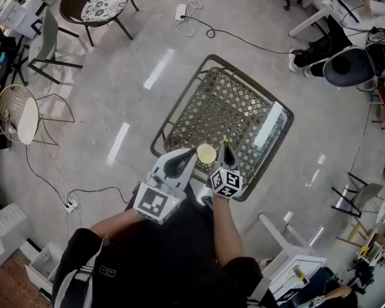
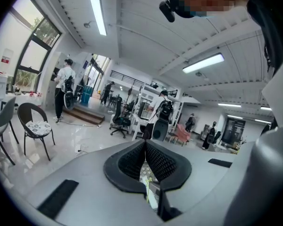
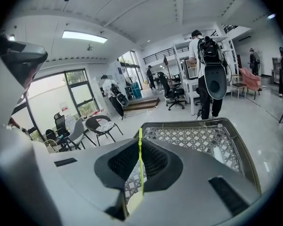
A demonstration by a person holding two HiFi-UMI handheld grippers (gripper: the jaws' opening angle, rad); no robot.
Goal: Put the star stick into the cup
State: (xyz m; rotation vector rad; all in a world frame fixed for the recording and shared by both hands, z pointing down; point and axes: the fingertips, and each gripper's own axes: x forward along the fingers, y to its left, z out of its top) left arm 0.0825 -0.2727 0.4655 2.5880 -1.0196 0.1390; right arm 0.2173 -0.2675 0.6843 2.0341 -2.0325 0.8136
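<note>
A pale yellow cup (image 1: 206, 153) hangs above the near edge of the metal lattice table (image 1: 244, 104), its rim pinched by my left gripper (image 1: 192, 155), which is shut on it. Just to its right, my right gripper (image 1: 224, 149) is shut on the thin yellow-green star stick (image 1: 225, 142). In the right gripper view the stick (image 3: 140, 164) stands upright between the shut jaws of the right gripper (image 3: 140, 147), and the cup's mouth (image 3: 134, 202) shows just below. In the left gripper view the left gripper (image 2: 146, 149) shows its pads pressed together; the star end is hidden.
The lattice table has a raised rim (image 1: 179, 98) and a white strip (image 1: 269, 124) lying on it. A cushioned round chair (image 1: 102, 5), a wire chair (image 1: 16, 114), floor cables with a power strip (image 1: 70, 205), an office chair (image 1: 350, 66) and a white desk (image 1: 289, 262) stand around it.
</note>
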